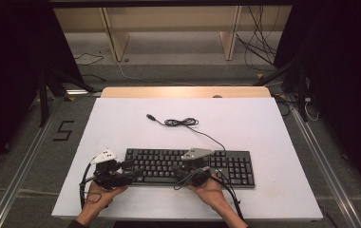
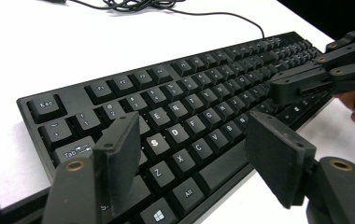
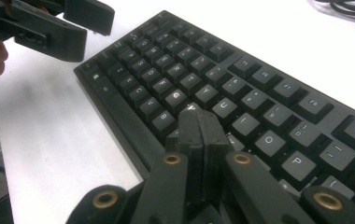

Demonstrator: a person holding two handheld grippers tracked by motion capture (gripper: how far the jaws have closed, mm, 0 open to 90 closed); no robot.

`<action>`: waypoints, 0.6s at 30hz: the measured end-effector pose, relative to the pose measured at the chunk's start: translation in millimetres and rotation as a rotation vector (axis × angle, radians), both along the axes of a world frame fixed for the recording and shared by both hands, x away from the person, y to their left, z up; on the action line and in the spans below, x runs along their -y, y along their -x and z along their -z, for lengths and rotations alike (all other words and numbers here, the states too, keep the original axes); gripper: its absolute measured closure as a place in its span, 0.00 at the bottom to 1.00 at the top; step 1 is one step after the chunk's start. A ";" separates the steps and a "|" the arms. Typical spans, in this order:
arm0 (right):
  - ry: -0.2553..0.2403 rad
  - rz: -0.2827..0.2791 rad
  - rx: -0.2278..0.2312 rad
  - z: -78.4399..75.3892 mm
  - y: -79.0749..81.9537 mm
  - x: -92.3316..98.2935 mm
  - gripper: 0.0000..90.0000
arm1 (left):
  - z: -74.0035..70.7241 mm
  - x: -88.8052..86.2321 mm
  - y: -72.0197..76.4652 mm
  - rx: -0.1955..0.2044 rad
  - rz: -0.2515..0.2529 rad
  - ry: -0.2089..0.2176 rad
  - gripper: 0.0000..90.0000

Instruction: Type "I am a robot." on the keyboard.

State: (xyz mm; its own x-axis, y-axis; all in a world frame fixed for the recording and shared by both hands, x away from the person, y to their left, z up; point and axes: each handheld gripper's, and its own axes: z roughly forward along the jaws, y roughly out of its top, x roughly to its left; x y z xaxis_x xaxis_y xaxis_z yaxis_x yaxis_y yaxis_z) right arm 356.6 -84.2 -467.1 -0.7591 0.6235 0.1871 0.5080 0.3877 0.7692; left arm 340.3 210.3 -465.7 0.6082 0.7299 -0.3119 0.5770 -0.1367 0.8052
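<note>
Right gripper [image 3: 198, 122], jaws pressed together, points its tip down onto the middle keys of the long black plastic keyboard [image 1: 245, 166] lying crosswise on the white table [image 1: 121, 123]; left gripper [image 2: 203, 154], jaws spread, hovers over its left end.

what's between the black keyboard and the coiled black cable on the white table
Only bare white table lies between the black keyboard and the coiled black cable, apart from the cable's own run down to the keyboard's back edge, as the high view shows.
</note>
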 end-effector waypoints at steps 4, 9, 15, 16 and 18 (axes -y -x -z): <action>0.006 -0.004 -0.004 1.9 -0.5 -3.1 1.00 | -1.5 0.1 2.0 0.010 -0.003 0.015 0.37; 0.020 -0.010 -0.013 5.1 -0.6 -7.2 1.00 | -2.8 -0.3 3.8 0.018 -0.005 0.027 0.36; 0.040 -0.010 -0.014 8.8 -2.0 -9.6 1.00 | -3.1 0.6 5.2 0.020 0.004 0.032 0.34; 0.048 -0.006 -0.019 9.8 -2.1 -10.3 1.00 | -3.6 0.9 6.2 0.028 0.003 0.034 0.34; 0.055 -0.006 -0.015 10.8 -2.6 -10.7 1.00 | -4.1 0.8 6.6 0.033 0.004 0.038 0.34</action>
State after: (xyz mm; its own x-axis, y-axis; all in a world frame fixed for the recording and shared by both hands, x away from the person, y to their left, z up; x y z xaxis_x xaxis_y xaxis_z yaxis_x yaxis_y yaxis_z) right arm 359.2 -73.5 -477.9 -0.7601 0.6286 0.1645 0.5172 0.4320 0.7388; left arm 333.7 209.5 -461.7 0.6215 0.7157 -0.3186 0.5493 -0.1082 0.8286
